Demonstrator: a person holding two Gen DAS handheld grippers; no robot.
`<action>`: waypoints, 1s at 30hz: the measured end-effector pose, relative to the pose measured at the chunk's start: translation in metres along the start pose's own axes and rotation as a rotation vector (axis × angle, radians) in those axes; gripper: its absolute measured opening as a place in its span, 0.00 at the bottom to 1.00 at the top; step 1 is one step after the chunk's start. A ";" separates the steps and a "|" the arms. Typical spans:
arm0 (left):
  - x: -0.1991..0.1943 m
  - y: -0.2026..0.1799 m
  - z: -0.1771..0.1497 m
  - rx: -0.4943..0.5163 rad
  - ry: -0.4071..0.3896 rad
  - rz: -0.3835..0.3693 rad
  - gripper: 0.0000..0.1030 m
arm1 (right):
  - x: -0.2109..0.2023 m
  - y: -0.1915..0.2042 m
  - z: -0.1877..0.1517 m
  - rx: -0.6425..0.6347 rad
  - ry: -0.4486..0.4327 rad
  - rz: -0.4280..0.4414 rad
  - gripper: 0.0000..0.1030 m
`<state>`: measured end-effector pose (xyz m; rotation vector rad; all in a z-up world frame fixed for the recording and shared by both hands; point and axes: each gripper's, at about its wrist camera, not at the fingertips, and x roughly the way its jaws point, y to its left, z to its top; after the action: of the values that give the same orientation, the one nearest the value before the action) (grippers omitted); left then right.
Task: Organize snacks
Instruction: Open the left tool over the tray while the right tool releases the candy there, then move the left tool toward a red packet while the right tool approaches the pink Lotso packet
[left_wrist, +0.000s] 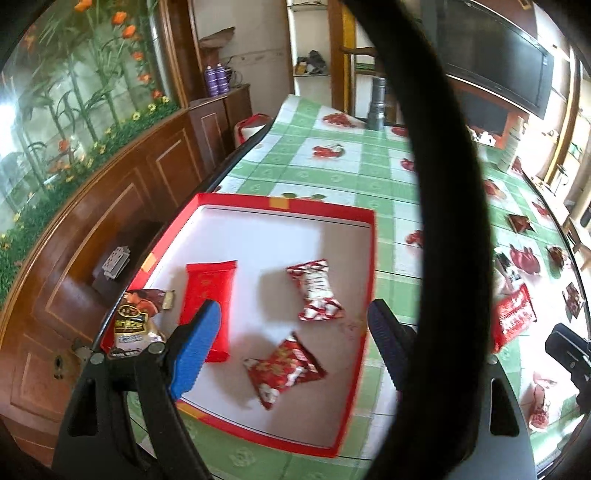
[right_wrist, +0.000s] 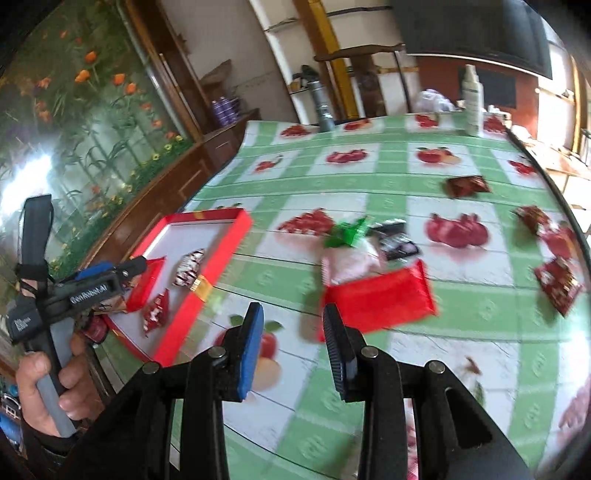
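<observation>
Four snack packets lie in the red tray (left_wrist: 354, 332) at the left end of the table (left_wrist: 332, 173): a dark packet (left_wrist: 135, 321) over its left rim, a plain red packet (left_wrist: 210, 291), a red-and-white wrapped sweet (left_wrist: 316, 290) and, nearer the camera, a red patterned sweet (left_wrist: 282, 369). Above the tray the left tongs (left_wrist: 291, 343) stand wide apart with nothing between the pads, the blue pad covering part of the plain red packet in this view. In the right wrist view a hand (right_wrist: 44, 391) grips the left tool's handle beside the tray. Farther right, the right tongs (right_wrist: 291, 343) are partly open and empty, over bare tablecloth. Beyond them lie a red pouch (right_wrist: 384, 299), a pale pink packet with a green top (right_wrist: 351, 254) and a black packet (right_wrist: 397, 240), with dark red packets (right_wrist: 557, 284) scattered toward the right edge.
</observation>
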<state>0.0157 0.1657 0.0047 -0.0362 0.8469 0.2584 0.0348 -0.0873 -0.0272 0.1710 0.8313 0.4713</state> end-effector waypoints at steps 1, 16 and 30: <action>-0.003 -0.004 -0.001 0.006 -0.003 -0.004 0.80 | -0.004 -0.005 -0.004 0.002 -0.003 -0.010 0.32; -0.012 -0.061 -0.014 0.108 0.004 -0.063 0.80 | -0.042 -0.065 -0.055 0.106 0.018 -0.115 0.37; -0.012 -0.091 -0.022 0.159 0.031 -0.116 0.83 | -0.049 -0.076 -0.074 0.125 0.049 -0.128 0.39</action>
<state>0.0135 0.0722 -0.0071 0.0597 0.8912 0.0814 -0.0234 -0.1795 -0.0690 0.2210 0.9144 0.3038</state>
